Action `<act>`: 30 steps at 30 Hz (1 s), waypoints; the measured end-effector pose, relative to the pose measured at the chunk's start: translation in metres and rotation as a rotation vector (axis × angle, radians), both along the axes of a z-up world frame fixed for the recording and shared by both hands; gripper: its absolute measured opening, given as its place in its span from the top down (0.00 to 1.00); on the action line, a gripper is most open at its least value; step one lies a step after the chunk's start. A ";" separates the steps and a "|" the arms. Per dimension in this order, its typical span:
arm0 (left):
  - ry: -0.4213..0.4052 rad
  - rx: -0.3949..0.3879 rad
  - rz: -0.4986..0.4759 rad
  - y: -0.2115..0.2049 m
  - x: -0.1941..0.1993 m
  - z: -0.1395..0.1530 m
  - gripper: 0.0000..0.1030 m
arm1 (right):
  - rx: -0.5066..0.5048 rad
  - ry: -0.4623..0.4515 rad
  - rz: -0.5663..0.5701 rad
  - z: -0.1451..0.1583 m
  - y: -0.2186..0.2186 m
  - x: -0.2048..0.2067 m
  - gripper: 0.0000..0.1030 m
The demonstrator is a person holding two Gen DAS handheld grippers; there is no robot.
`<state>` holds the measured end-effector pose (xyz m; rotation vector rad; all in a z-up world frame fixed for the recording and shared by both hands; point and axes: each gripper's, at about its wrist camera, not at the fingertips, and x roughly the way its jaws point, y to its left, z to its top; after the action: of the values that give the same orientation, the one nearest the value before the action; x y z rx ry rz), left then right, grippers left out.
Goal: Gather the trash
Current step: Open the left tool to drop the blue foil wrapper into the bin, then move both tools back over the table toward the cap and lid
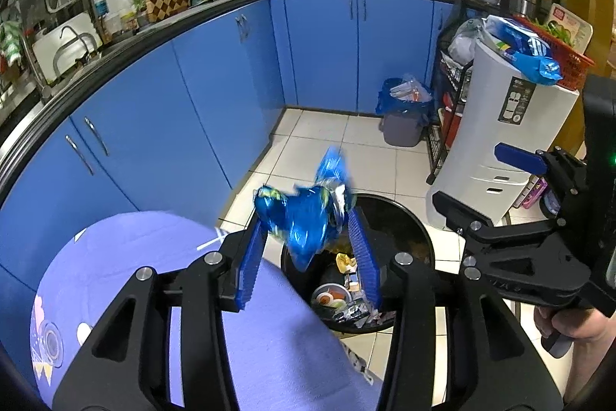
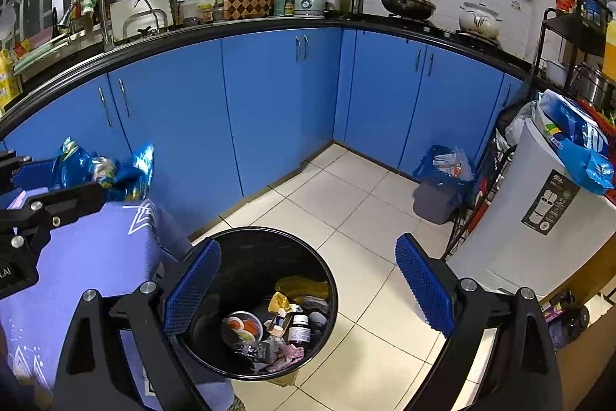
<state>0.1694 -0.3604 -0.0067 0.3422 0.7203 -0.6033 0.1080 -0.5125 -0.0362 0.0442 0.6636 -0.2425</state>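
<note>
My left gripper (image 1: pixel 308 218) is shut on a crumpled blue foil snack wrapper (image 1: pixel 304 214), held above the near rim of a round black trash bin (image 1: pixel 400 214) that holds several scraps. In the right wrist view the wrapper (image 2: pixel 104 168) shows at far left in the left gripper (image 2: pixel 65 180), over the purple cloth. My right gripper (image 2: pixel 308 280) is open and empty, its blue pads (image 2: pixel 423 284) spread over the bin (image 2: pixel 231 257). It also shows in the left wrist view (image 1: pixel 485 180) at right.
A purple cloth-covered surface (image 1: pixel 154 264) lies left of the bin. Blue cabinets (image 2: pixel 269 103) curve behind. A small grey bin with a blue bag (image 2: pixel 439 187) stands in the corner. A white appliance (image 2: pixel 539 218) with blue bags on top stands at right.
</note>
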 end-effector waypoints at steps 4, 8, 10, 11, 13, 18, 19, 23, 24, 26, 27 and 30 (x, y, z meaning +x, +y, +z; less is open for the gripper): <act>-0.021 0.002 -0.004 -0.006 -0.004 0.002 0.42 | 0.001 0.002 -0.008 -0.002 -0.004 -0.004 0.13; -0.021 0.000 0.007 -0.003 -0.003 0.002 0.40 | 0.015 0.009 -0.008 -0.003 -0.006 -0.004 0.13; -0.016 -0.003 0.017 0.002 -0.002 0.001 0.40 | 0.021 0.012 0.000 -0.004 -0.002 -0.003 0.13; -0.015 -0.002 0.022 0.003 -0.001 0.002 0.40 | 0.023 0.012 0.005 -0.004 0.000 -0.003 0.13; -0.012 -0.004 0.041 0.011 -0.001 0.001 0.40 | 0.026 0.013 0.023 -0.003 0.009 -0.002 0.13; -0.013 -0.007 0.099 0.043 0.000 0.003 0.40 | 0.030 0.011 0.077 0.002 0.035 0.003 0.13; -0.014 -0.008 0.110 0.050 0.000 0.004 0.40 | 0.021 0.012 0.091 0.003 0.043 0.005 0.13; -0.021 -0.025 0.157 0.080 0.001 0.011 0.40 | 0.011 0.006 0.141 0.011 0.071 0.010 0.13; -0.025 -0.033 0.172 0.091 0.001 0.013 0.40 | 0.005 0.003 0.157 0.014 0.081 0.012 0.13; -0.029 -0.042 0.194 0.107 -0.001 0.016 0.40 | -0.001 0.001 0.181 0.018 0.096 0.015 0.13; -0.031 -0.048 0.208 0.117 -0.001 0.017 0.40 | -0.005 0.000 0.194 0.019 0.103 0.016 0.13; -0.034 -0.060 0.248 0.146 -0.003 0.020 0.39 | -0.023 -0.003 0.236 0.024 0.130 0.020 0.13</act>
<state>0.1666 -0.2148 0.0131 0.2034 0.6976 -0.3820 0.1280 -0.3823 -0.0122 -0.0561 0.6571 -0.0224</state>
